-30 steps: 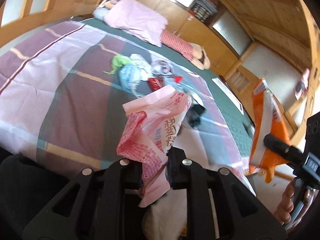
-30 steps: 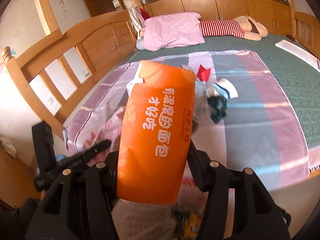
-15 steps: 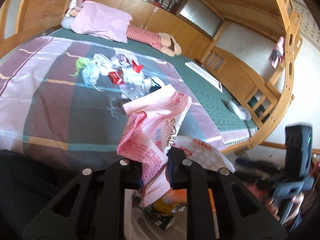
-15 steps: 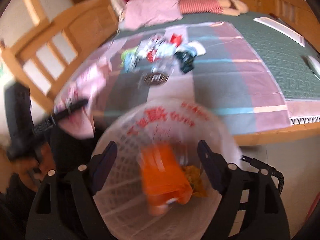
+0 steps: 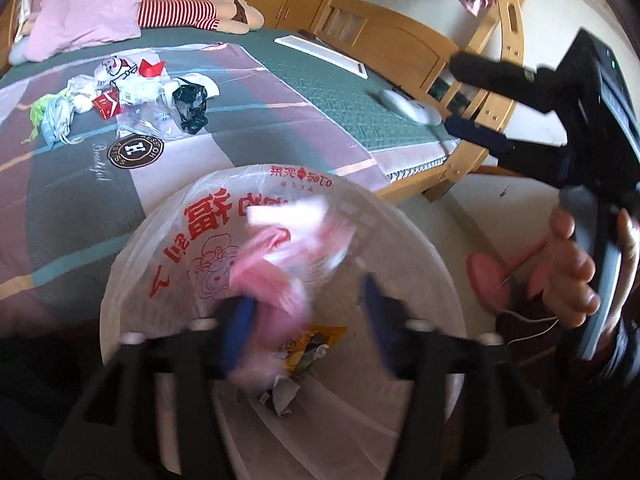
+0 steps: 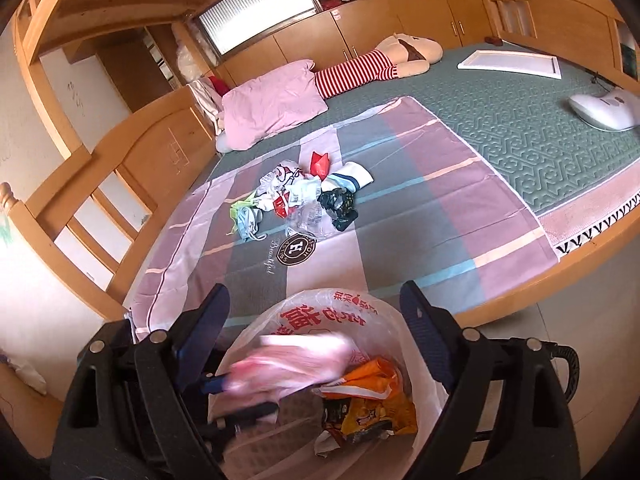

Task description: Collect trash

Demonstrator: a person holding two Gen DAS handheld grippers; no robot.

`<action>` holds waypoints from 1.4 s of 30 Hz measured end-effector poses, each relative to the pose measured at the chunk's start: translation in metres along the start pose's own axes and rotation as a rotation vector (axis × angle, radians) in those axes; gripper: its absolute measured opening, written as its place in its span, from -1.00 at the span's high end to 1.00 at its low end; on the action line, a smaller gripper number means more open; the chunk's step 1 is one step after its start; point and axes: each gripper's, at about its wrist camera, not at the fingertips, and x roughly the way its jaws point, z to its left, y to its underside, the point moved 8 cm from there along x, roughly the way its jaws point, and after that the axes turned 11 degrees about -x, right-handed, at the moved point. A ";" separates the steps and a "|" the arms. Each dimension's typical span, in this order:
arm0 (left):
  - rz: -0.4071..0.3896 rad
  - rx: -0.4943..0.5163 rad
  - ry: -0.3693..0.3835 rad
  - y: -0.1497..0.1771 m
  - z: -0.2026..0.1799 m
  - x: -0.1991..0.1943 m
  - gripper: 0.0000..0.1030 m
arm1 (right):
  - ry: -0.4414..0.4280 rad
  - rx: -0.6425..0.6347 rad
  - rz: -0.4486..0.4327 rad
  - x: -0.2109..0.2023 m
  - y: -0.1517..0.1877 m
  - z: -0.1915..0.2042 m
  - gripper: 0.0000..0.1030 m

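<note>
The bag-lined waste bin [image 5: 400, 240] stands on the floor just beside the bed's near edge. Over its mouth the left gripper [image 5: 304, 328] is blurred, its jaws opening; the pink wrapper [image 5: 280, 264] is a smear between them, and whether the pads touch it cannot be told. The right gripper [image 6: 316, 332] hangs above the bin too, jaws opening with nothing between them. Inside the bin lie an orange bread wrapper [image 6: 372, 374] and a yellow packet (print unreadable). Beyond the bin, on the striped sheet [image 6: 460, 216], sits the remaining trash pile [image 6: 304, 200], its pieces overlapping.
</note>
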 end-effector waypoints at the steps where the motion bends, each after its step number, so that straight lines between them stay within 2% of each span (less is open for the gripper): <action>1: -0.010 0.003 -0.008 0.000 0.000 -0.002 -0.36 | -0.002 0.005 -0.006 0.000 0.000 0.000 -0.66; 3: -0.040 -0.002 -0.034 -0.003 0.004 -0.006 -0.48 | 0.006 0.008 -0.020 0.000 -0.002 -0.001 -0.70; 4: -0.069 -0.010 -0.071 -0.006 0.009 -0.010 -0.53 | 0.022 0.002 -0.032 -0.001 -0.004 -0.001 -0.71; 6: -0.147 -0.030 -0.157 -0.014 0.020 -0.019 -0.57 | 0.088 -0.028 -0.050 -0.004 -0.006 -0.002 -0.80; 9: -0.253 -0.067 -0.237 -0.026 0.035 -0.034 -0.73 | 0.264 -0.131 -0.109 -0.011 -0.011 -0.001 -0.93; 12: -0.341 -0.107 -0.298 -0.036 0.049 -0.049 -0.79 | 0.363 -0.186 -0.143 -0.011 -0.013 0.002 -0.93; 15: -0.387 -0.140 -0.328 -0.041 0.059 -0.060 -0.84 | 0.405 -0.234 -0.168 -0.008 -0.012 0.003 -0.93; 18: -0.397 -0.156 -0.345 -0.043 0.065 -0.063 -0.85 | 0.392 -0.209 -0.216 -0.011 -0.012 0.004 -0.93; 19: -0.397 -0.161 -0.351 -0.043 0.067 -0.063 -0.85 | 0.379 -0.188 -0.208 -0.010 -0.011 0.002 -0.93; 23: -0.398 -0.182 -0.369 -0.044 0.074 -0.063 -0.86 | 0.285 -0.148 -0.092 0.009 -0.005 0.000 -0.93; 27: -0.401 -0.198 -0.412 -0.041 0.084 -0.062 -0.87 | 0.110 0.003 0.000 0.025 0.007 -0.001 -0.93; 31: -0.409 -0.218 -0.468 -0.048 0.102 -0.065 -0.90 | 0.111 0.026 0.032 0.035 0.003 -0.001 -0.93; 33: -0.385 -0.240 -0.481 -0.056 0.116 -0.060 -0.90 | 0.109 0.027 0.037 0.043 -0.009 -0.001 -0.93; 38: -0.352 -0.334 -0.490 -0.084 0.165 -0.053 -0.90 | 0.100 -0.023 0.069 0.094 -0.051 0.011 -0.93; 42: -0.341 -0.414 -0.507 -0.106 0.215 -0.050 -0.90 | 0.056 -0.026 0.180 0.171 -0.077 0.024 -0.93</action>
